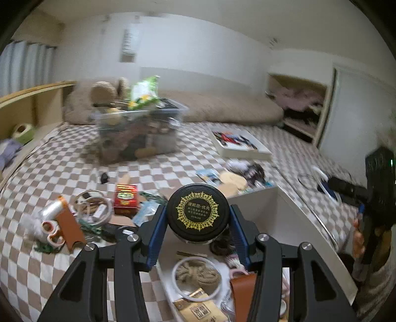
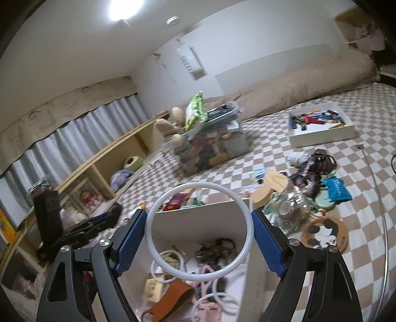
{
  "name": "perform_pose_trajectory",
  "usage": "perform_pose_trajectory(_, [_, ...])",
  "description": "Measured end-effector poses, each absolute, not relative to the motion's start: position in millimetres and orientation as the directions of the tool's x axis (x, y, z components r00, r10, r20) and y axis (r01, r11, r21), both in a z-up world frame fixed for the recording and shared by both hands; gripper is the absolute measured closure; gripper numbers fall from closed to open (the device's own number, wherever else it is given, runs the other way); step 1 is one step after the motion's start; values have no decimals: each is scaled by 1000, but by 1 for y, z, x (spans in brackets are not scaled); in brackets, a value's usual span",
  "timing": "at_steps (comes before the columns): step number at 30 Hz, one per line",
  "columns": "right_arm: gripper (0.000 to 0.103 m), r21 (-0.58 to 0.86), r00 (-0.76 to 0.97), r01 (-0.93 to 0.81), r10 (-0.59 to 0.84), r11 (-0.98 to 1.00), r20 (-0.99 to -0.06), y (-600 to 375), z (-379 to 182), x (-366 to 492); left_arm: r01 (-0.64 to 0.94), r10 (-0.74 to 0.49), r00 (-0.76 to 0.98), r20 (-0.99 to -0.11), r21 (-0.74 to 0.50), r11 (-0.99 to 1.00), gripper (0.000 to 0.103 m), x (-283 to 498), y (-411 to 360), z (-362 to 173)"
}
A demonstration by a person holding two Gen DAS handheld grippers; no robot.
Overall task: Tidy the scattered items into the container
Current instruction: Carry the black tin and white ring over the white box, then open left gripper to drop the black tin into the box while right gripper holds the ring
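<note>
grey curtain (image 2: 74, 138), wooden shelf (image 2: 118, 148), beige bolster (image 1: 222, 106), ceiling lamp (image 2: 126, 7)

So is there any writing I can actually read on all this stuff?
None reads clearly.
Black jar lid: gold Chinese characters, too small.
Tan packet: dark characters, blurred.
Red box: label blurred.
Blue packet: white print blurred.
Wall sign: blurred.

A round black-lidded jar with a gold ornamental emblem (image 1: 197, 213) is tilted with its lid facing the camera, above the open white rectangular container (image 1: 292, 218). A thin white plastic ring (image 2: 199, 231) stands upright over the same container, which already holds a coil of tan rope inside a white ring (image 1: 198, 276), a brown leather piece (image 1: 243, 289) and dark tangled items (image 2: 217, 250).
</note>
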State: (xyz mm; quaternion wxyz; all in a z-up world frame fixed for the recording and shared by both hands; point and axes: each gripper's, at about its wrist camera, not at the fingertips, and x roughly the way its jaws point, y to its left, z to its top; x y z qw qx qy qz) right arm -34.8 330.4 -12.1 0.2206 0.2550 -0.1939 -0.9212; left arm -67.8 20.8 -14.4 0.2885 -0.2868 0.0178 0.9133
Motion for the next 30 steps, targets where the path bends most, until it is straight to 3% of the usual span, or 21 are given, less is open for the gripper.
perform_pose_trajectory(12, [18,463,-729,351,-548,-814,-410,307,-14,-33,-715,531,-417,-738,-94,-693,53,-70,77,-44])
perform_pose_trajectory(30, [18,472,-680,377,-584,-797,-443,291,-18,-36,-734,460,-373,-806,-48,-677,53,-89,97,-68])
